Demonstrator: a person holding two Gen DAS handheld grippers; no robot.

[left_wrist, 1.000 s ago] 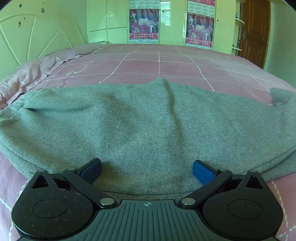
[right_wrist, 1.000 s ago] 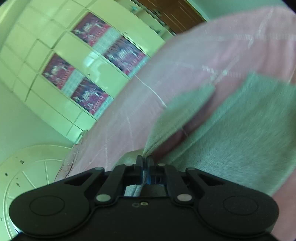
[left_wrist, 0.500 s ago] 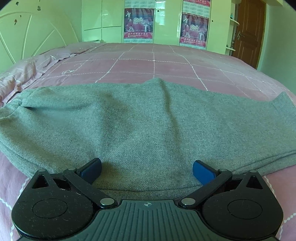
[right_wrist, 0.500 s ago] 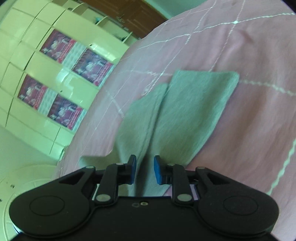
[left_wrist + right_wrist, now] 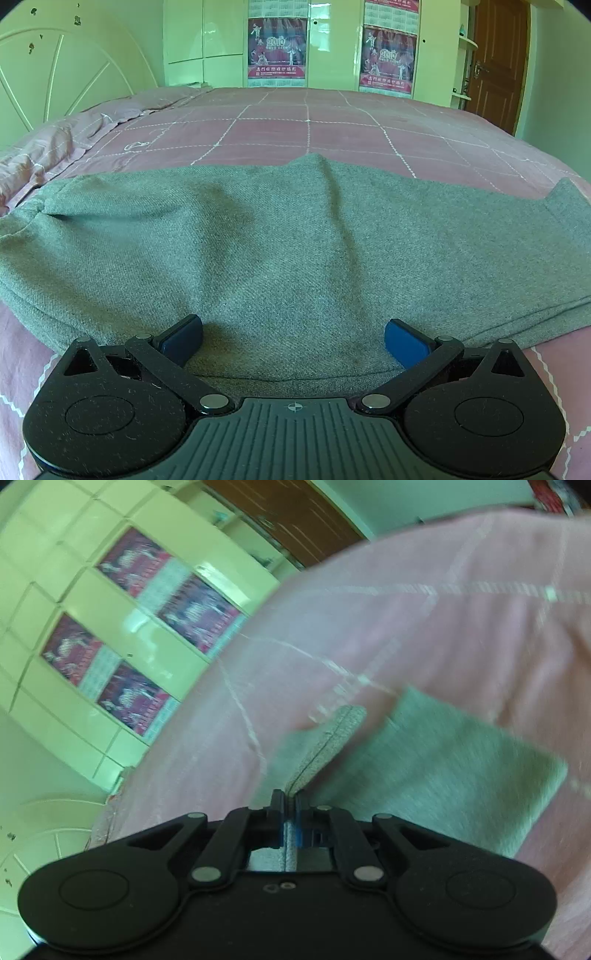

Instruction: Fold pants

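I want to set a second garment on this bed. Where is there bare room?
The pink bedspread is bare beyond the far edge of the gray pants, up to the rumpled bedding by the headboard. The near side is crowded: the pants cover it, with the open left gripper over them.

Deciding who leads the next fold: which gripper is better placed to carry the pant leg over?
Right. The right gripper has its jaws shut on a leg hem of the gray pants, lifted off the pink bedspread. The left gripper sits open over the flat cloth, holding nothing.
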